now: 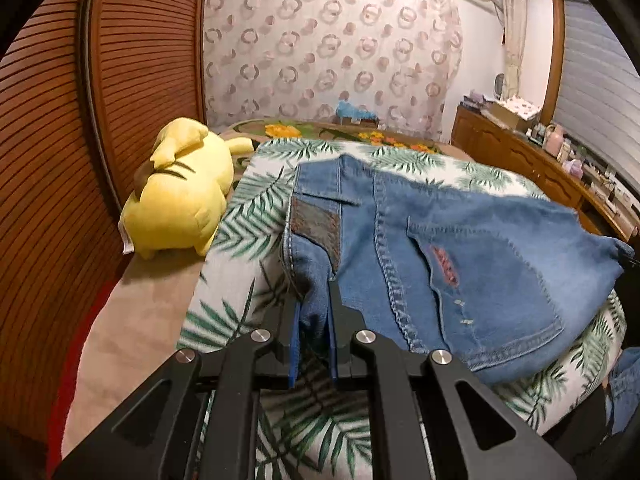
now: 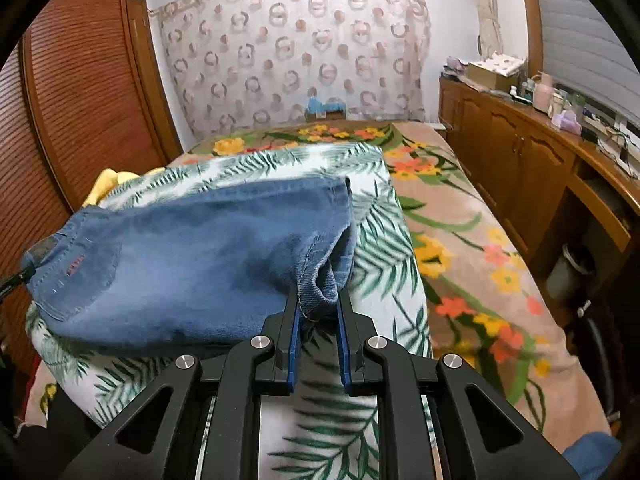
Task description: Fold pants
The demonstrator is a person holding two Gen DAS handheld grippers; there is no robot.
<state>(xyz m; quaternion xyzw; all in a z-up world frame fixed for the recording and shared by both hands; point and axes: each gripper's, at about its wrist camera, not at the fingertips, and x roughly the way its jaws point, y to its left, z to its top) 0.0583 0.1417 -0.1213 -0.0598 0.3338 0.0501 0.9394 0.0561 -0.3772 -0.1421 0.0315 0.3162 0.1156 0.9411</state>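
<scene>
Left wrist view shows the left gripper [image 1: 314, 292] clamped on the waistband edge of the blue jeans [image 1: 460, 248], which are stretched above the palm-leaf blanket [image 1: 248, 216] near a yellow plush toy [image 1: 180, 196]. Farther right, the right gripper [image 2: 318, 300] pinches their other end.

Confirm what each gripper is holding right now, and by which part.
Both hold the jeans. The left gripper pinches bunched denim at the waistband end, below the leather patch; the right gripper pinches the opposite folded end.
</scene>
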